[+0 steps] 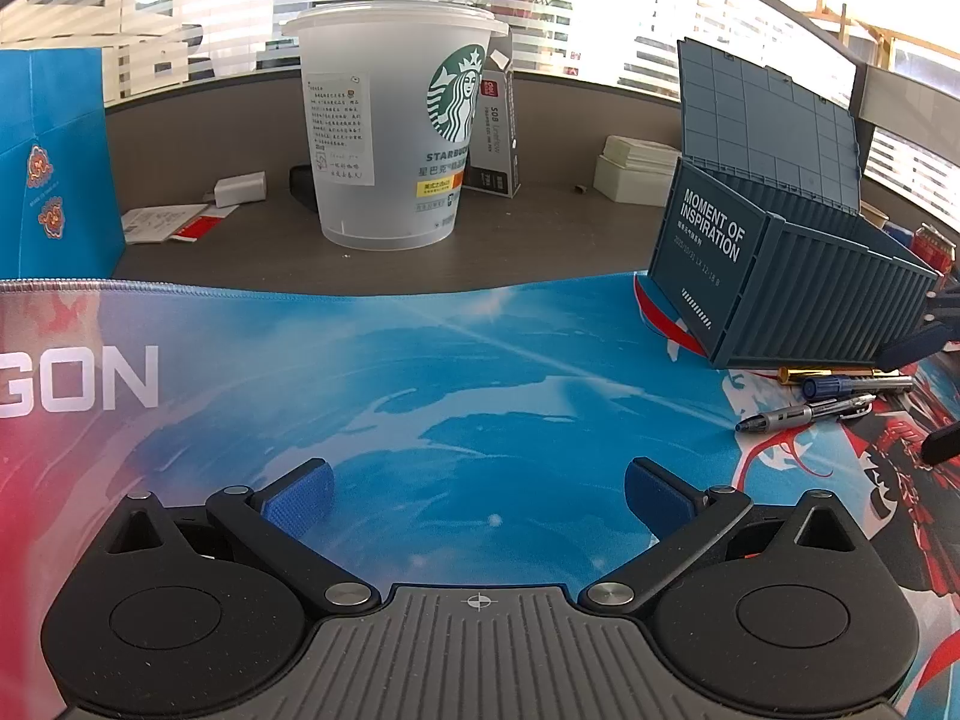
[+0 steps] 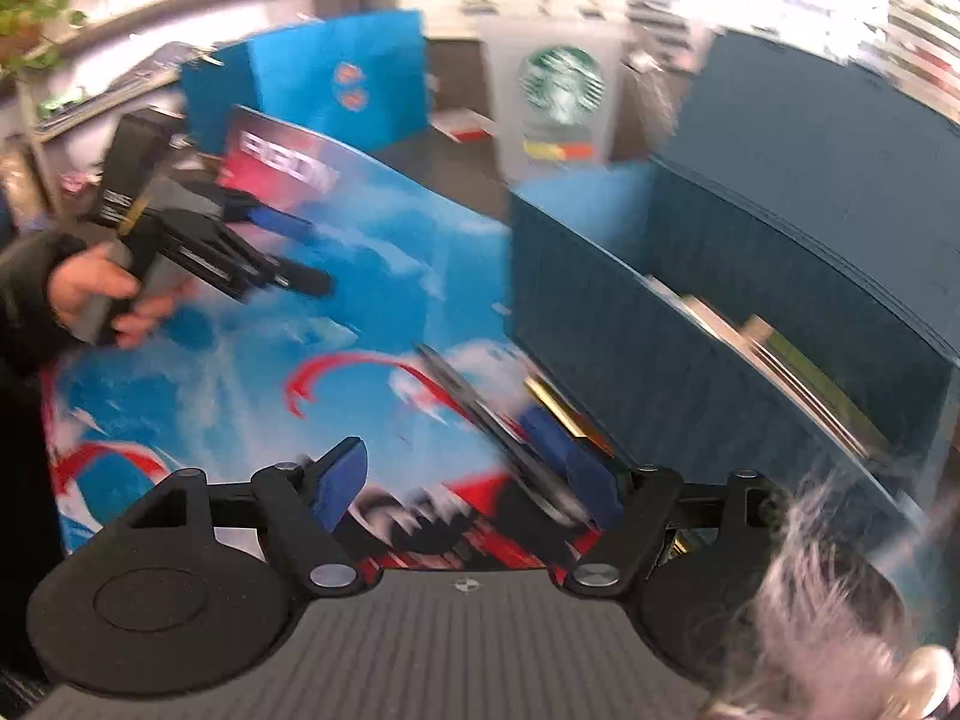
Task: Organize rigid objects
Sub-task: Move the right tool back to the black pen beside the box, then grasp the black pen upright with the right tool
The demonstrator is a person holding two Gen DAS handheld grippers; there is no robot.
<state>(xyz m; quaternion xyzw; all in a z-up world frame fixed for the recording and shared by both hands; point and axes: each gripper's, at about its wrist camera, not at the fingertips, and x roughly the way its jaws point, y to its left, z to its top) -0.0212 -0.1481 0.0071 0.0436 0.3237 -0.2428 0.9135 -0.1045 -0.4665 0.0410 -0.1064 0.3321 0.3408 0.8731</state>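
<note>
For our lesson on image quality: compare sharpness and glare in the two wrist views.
Left wrist view: sharp; the text on the dark blue container-shaped plastic box is readable, the windows behind are overexposed. Right wrist view: motion-blurred; the box and pens smear.

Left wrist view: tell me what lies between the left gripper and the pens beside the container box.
Only bare desk mat. In the left wrist view nothing sits between the open left gripper and the pens lying by the blue container box.

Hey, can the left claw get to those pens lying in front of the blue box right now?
Probably yes: the left claw is open over bare mat, and the pens lie uncovered off to its right.
</note>
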